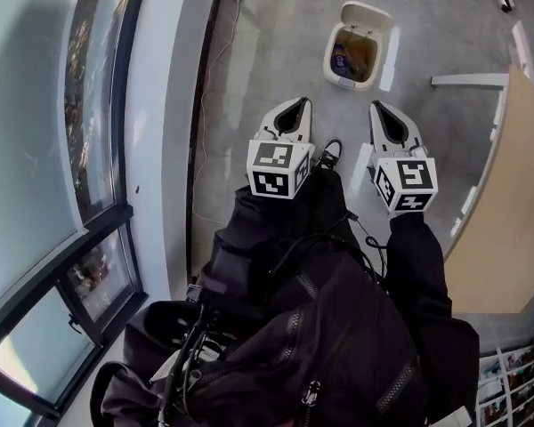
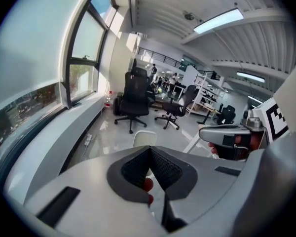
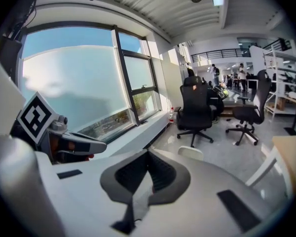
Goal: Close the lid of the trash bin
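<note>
Well short of trash bin [image 1: 337, 76], lid [image 1: 367, 12] up: I hold left gripper [image 1: 295, 104], right gripper [image 1: 379, 108] side by side, both jaw pairs pressed together, empty.

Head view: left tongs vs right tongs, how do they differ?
The left white-and-grey tongs sit nearer the window, the right white-and-grey tongs nearer the pale wooden tabletop. The left tongs lean rightward, the right tongs leftward, converging. Shared: both shut, empty, short of the open white plastic trash bin.
</note>
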`<state>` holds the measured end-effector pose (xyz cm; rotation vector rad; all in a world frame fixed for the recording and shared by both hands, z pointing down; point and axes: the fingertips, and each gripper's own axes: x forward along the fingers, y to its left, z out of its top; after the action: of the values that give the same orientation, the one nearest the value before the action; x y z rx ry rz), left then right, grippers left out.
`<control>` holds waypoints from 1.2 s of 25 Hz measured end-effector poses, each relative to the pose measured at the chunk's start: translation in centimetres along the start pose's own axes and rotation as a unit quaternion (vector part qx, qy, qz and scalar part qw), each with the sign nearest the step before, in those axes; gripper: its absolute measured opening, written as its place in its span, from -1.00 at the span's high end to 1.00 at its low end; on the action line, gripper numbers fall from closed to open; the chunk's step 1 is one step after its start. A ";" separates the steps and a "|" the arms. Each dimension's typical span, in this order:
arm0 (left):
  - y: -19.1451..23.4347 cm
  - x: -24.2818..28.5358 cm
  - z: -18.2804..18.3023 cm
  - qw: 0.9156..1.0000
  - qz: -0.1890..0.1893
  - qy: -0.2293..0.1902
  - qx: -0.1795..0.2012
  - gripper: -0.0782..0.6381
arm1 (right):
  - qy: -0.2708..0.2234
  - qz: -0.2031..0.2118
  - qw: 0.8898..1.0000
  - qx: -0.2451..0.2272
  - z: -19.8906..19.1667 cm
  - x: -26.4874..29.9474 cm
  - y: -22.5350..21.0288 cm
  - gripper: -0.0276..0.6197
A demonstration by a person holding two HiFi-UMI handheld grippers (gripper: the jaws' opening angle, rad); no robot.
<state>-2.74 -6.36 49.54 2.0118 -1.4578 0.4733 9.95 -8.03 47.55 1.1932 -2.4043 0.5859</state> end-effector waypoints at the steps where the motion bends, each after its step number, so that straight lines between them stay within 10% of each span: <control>1: 0.6 0.8 -1.1 1.000 0.004 0.012 -0.004 0.79 | 0.013 0.003 1.000 -0.001 -1.2 0.9 -0.3 0.91; 30: 11.6 9.0 -25.2 0.978 0.026 0.183 -0.095 0.79 | 0.172 0.048 0.983 -0.040 -23.8 18.9 -3.1 0.91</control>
<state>-9.11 1.06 76.97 1.6384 -1.2770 0.6616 5.63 -9.51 77.78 0.8656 -2.1759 0.6577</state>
